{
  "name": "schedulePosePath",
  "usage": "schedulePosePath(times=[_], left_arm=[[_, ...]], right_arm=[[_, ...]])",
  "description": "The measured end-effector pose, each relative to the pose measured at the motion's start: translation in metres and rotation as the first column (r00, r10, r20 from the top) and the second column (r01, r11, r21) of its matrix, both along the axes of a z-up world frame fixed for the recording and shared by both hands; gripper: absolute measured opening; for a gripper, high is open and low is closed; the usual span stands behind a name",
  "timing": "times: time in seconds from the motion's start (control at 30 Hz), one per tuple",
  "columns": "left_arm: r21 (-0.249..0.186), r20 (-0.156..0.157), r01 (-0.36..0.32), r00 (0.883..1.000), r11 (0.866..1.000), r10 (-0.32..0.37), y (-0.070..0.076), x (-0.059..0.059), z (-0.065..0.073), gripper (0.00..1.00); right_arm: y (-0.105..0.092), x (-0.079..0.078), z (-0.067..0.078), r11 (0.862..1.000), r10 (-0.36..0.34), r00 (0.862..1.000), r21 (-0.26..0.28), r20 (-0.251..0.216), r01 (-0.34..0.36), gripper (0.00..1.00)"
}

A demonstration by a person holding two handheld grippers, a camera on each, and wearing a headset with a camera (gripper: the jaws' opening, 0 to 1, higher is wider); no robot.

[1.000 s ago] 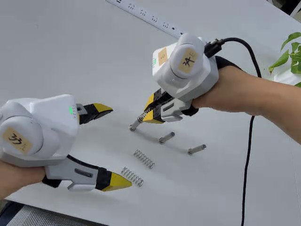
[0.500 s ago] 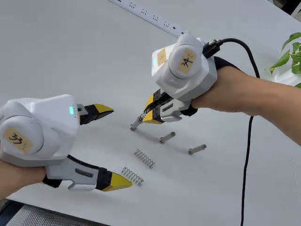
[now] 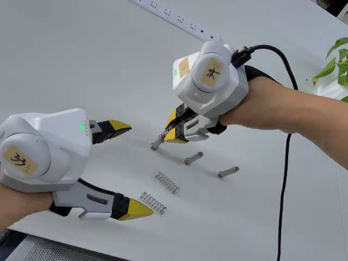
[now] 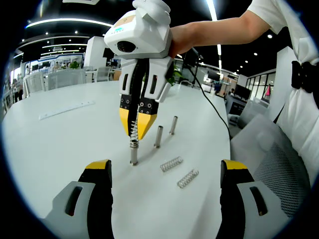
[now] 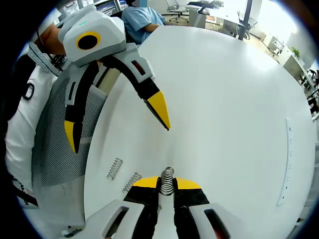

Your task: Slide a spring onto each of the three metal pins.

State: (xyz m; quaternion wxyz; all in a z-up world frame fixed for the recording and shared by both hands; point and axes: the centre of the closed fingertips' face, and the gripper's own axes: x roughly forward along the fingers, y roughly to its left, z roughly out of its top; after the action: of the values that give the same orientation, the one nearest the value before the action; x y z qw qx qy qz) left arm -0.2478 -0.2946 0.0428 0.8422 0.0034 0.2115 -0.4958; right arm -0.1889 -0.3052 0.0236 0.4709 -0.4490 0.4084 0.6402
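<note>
Right gripper (image 3: 173, 133) is clamped on a spring (image 3: 166, 132), whose lower end meets the top of the end pin (image 4: 133, 155). Left gripper (image 3: 128, 168) hangs wide open, near one loose spring (image 3: 166, 183) and another spring (image 3: 153, 203) lying on the table (image 3: 81, 65).

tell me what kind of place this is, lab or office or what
Most likely a big open-plan office or lab hall, not a home. There is a wide white table with a power strip on it, long ceiling light strips overhead, and chairs at other tables behind.
</note>
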Motion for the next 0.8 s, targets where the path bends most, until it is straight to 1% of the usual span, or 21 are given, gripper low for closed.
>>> schedulePosePath(times=[0.47, 0.8], left_arm=[[-0.009, -0.005, 0.0, 1.0, 1.0, 0.0, -0.0009, 0.0, -0.0003, 0.88], [-0.015, -0.001, 0.001, 1.0, 1.0, -0.001, -0.0021, 0.0012, 0.0009, 0.88]], right_arm=[[0.0008, -0.0002, -0.0016, 1.0, -0.002, 1.0, -0.007, -0.005, 0.002, 0.07], [0.0001, -0.0002, -0.0019, 1.0, 0.0, 1.0, -0.017, -0.005, -0.001, 0.07]])
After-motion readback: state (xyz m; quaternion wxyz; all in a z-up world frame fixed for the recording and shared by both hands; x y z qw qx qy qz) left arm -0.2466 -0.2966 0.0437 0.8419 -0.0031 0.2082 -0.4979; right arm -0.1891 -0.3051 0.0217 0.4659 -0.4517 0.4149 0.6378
